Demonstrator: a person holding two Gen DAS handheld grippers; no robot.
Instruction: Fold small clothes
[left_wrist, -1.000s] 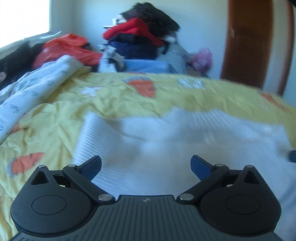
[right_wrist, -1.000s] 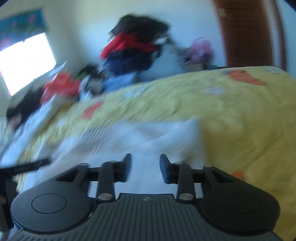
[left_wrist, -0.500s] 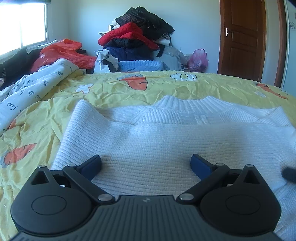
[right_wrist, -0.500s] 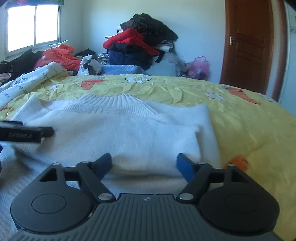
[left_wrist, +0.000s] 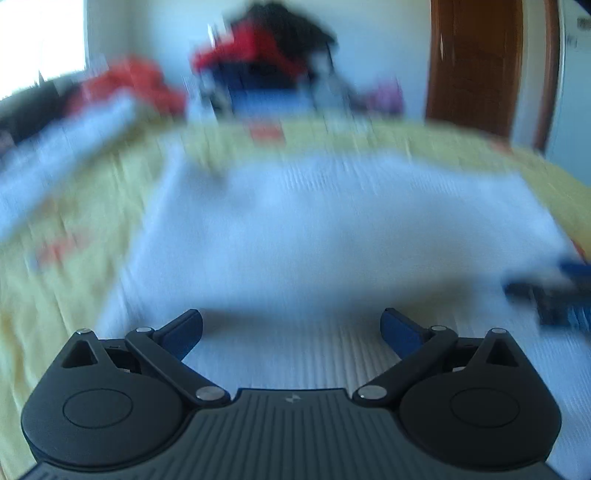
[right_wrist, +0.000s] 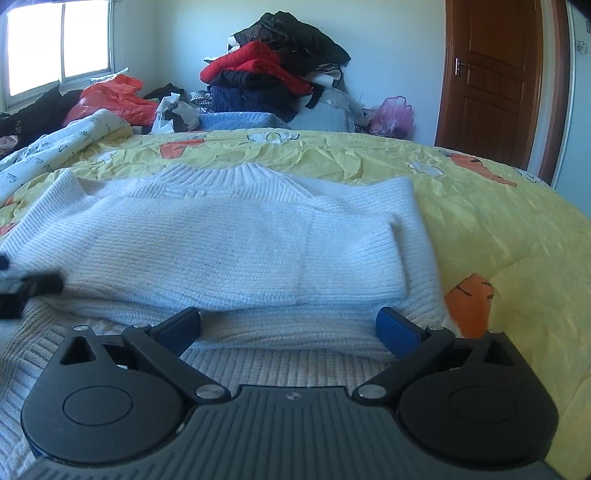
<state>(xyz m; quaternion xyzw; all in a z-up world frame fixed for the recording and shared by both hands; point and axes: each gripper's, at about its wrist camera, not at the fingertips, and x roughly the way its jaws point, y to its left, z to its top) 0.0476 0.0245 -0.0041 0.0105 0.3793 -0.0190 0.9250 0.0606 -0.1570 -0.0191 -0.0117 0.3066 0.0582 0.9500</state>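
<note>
- Nearest: right claw (right_wrist: 288, 328) low over the near hem of the white ribbed knit sweater (right_wrist: 229, 240), jaws opening and nearly at full spread, blue pads clear of the knit, nothing pinched between them.
- Left claw (left_wrist: 291, 328) likewise spread wide and empty, above the sweater's near left part; view heavily blurred, so exact contact with the knit not readable.
- Sweater lying flat on the bed with the yellow cartoon-print sheet (right_wrist: 498, 206), straight ahead of both claws, collar at the far edge, long axis running left to right, a folded layer already doubled over the lower body.
- Right side fold edge nearer the right claw; left sleeve side nearer the left claw.
- Beyond the sweater: heap of dark and red clothes (right_wrist: 273, 70) against the wall.
</note>
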